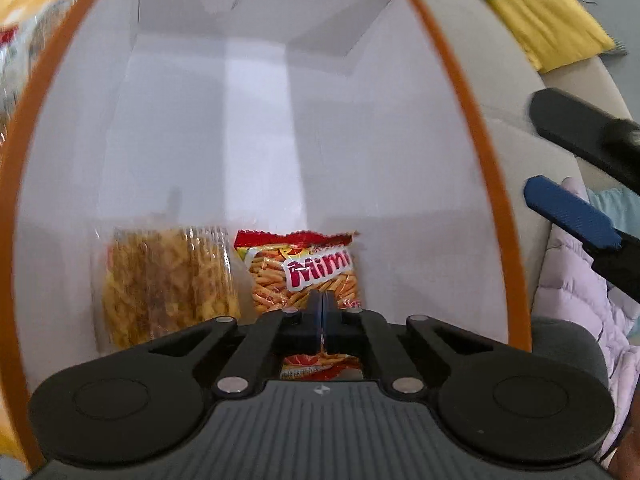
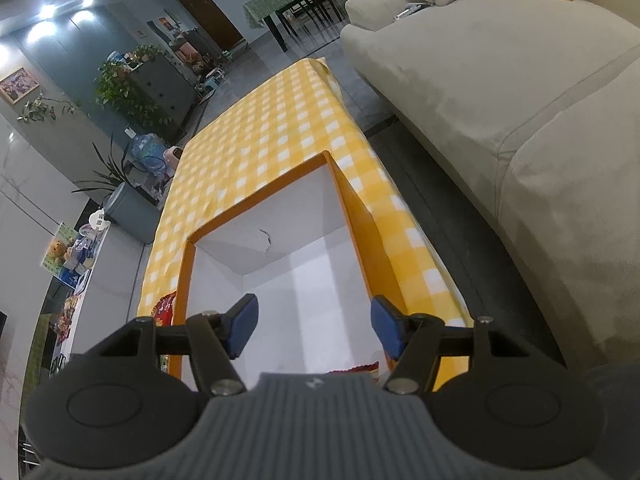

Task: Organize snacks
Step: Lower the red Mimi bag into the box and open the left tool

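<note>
A white box with an orange rim [image 1: 472, 120] fills the left wrist view. On its floor lie a clear bag of yellow fried snacks [image 1: 168, 280] and a red and orange "Mimi" packet [image 1: 304, 268], side by side. My left gripper [image 1: 322, 304] is shut just above the Mimi packet, and I see nothing pinched between its pads. My right gripper [image 2: 314, 312] hangs open over the box rim [image 2: 184, 280], with nothing between its blue pads [image 2: 244, 328]. It also shows beyond the box's right side, right gripper [image 1: 536, 150]. The Mimi packet's top edge [image 2: 356, 369] peeks out below it.
The box stands on a table with a yellow checked cloth [image 2: 280, 128]. A red snack packet [image 2: 164, 308] lies on the cloth left of the box. A beige sofa [image 2: 500, 92] with a yellow cushion [image 1: 552, 28] runs along the right. A lilac quilted garment [image 1: 580, 320] lies nearby.
</note>
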